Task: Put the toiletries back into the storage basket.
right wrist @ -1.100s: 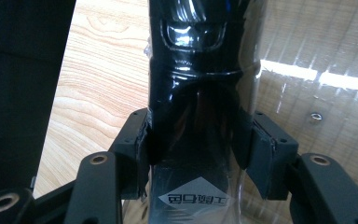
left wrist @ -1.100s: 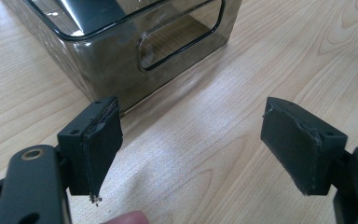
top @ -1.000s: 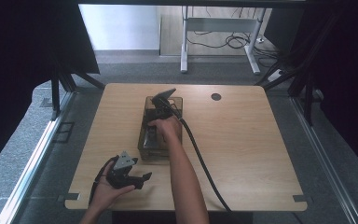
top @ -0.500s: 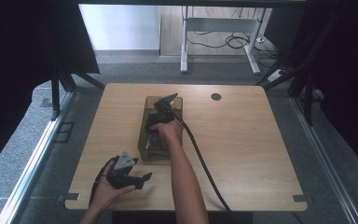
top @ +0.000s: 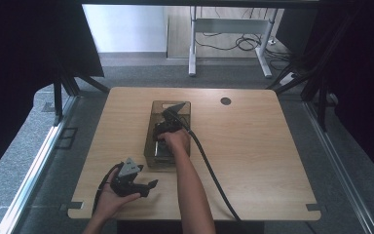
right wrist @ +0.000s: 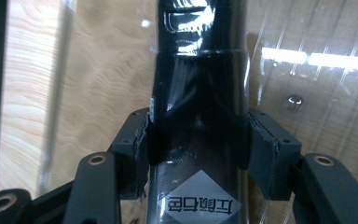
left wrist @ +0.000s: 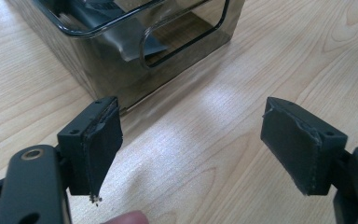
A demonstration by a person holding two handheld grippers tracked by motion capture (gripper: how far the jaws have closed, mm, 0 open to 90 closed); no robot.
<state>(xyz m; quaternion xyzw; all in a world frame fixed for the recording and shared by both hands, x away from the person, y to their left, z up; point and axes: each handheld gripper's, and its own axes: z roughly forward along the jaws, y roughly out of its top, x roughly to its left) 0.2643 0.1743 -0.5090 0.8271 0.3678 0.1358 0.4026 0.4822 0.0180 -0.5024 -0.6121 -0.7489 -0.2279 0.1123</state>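
Lowered since the earlier frame, the right gripper [top: 168, 127] now sits deeper in the clear box [top: 152, 146] at mid-table. At the near left edge of the table [top: 253, 146], the left gripper [top: 146, 187] rests in the person's left hand [top: 109, 197], unmoved, its jaws spread wide with nothing between them; the box corner [left wrist: 121, 70] lies just ahead. Inside the box, the right gripper's pads [right wrist: 140, 154] pinch a glossy black bottle [right wrist: 198, 93] on both sides, label [right wrist: 200, 203] nearest the camera.
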